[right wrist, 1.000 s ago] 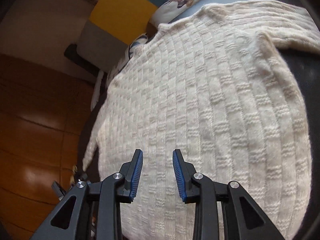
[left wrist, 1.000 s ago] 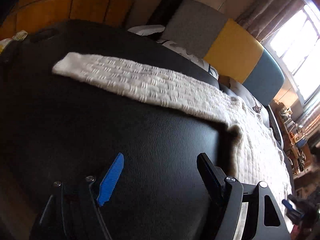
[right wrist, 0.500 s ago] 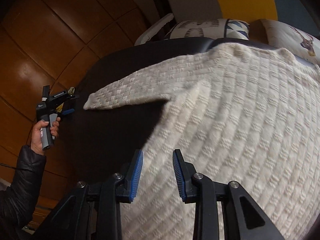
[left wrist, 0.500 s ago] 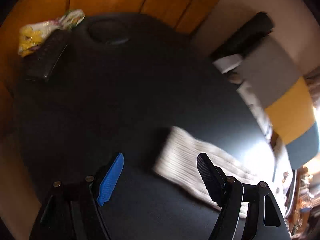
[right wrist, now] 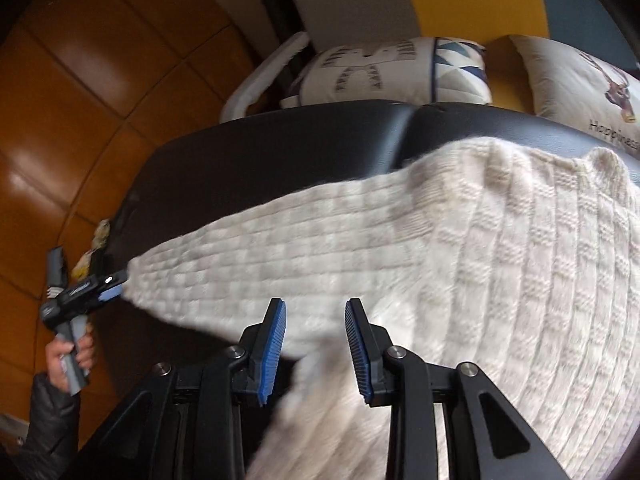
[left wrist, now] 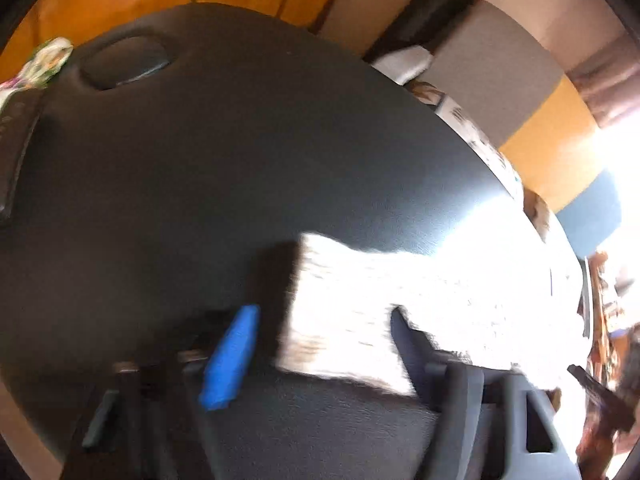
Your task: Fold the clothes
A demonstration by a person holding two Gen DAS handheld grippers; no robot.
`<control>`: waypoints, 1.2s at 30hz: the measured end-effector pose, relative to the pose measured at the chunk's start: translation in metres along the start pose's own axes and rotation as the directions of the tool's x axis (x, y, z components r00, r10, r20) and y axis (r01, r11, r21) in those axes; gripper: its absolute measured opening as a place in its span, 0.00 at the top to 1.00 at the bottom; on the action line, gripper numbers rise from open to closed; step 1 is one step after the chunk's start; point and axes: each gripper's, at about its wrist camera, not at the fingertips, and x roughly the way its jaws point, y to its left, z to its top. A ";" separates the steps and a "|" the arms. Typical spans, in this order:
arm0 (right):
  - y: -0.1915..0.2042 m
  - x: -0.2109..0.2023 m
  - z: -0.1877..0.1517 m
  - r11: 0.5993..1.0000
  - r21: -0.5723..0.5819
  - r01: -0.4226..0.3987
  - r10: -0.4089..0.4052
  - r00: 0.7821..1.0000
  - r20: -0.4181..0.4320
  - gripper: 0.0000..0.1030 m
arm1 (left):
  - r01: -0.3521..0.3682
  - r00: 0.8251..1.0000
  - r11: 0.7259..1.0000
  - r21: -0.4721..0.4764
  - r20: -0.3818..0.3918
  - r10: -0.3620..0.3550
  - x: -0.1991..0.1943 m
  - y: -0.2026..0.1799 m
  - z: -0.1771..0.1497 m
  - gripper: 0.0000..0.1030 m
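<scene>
The left claw [left wrist: 320, 344] gapes wide around the cuff of the sleeve [left wrist: 340, 320], gripping nothing. The right claw [right wrist: 316, 344] hangs half-open over the cream basket-weave knit sweater [right wrist: 500, 280], spread flat on the padded black leather worktop [right wrist: 280, 152].

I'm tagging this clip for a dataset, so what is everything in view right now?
Sweater: one, cream knit, spread on the black surface, sleeve stretched toward the left gripper.
Padded surface: one, black, under the sweater.
Printed cushions: two, white with pictures, beyond the far edge.
Backrest: one, grey, yellow and blue blocks.
Floor: brown wood tiles.
Patterned cloth: one, yellow-green and white, at the surface's far left corner.
Left gripper: black with blue pad, open, at the sleeve end.
Right gripper: black with blue pads, open over the sweater.
Hand: one, dark sleeve, holding the left gripper.
</scene>
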 end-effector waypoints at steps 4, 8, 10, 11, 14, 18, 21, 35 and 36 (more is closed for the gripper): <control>-0.020 0.002 0.003 0.998 0.038 0.050 -0.051 0.999 0.012 0.70 | -0.058 0.998 0.997 0.055 0.018 0.057 0.002 -0.009 0.000 0.91; -0.029 -0.002 0.007 0.997 0.042 0.057 -0.059 0.997 0.053 0.70 | -0.080 0.984 0.996 -0.037 0.158 0.085 -0.025 0.003 0.007 0.96; -0.032 0.002 0.009 0.995 0.043 0.086 -0.088 0.995 0.047 0.70 | -0.129 0.977 0.991 -0.031 0.170 0.132 -0.025 0.005 0.011 0.96; -0.034 0.004 0.010 0.995 0.043 0.092 -0.093 0.995 0.043 0.70 | -0.153 0.972 0.988 -0.028 0.176 0.156 -0.024 0.006 0.013 0.96; -0.031 0.011 0.013 0.994 0.013 0.108 -0.109 0.993 0.039 0.70 | -0.251 0.955 0.968 -0.011 0.161 0.249 -0.009 0.008 0.014 0.96; -0.019 0.018 0.011 0.981 -0.062 0.184 -0.181 0.982 0.046 0.70 | -0.341 0.929 0.940 -0.017 0.145 0.340 0.005 0.010 0.013 0.96; -0.020 0.017 0.012 0.984 -0.064 0.168 -0.165 0.985 0.040 0.70 | -0.384 0.912 0.923 -0.031 0.142 0.384 0.011 0.013 0.021 0.96; -0.075 0.012 0.067 0.986 0.052 0.159 -0.163 0.985 0.065 0.70 | -0.321 0.920 0.943 -0.089 0.209 0.332 -0.062 -0.007 -0.015 0.88; -0.076 0.015 0.069 0.984 0.052 0.172 -0.175 0.983 0.061 0.70 | -0.308 0.926 0.947 -0.089 0.202 0.320 -0.063 -0.009 -0.020 0.88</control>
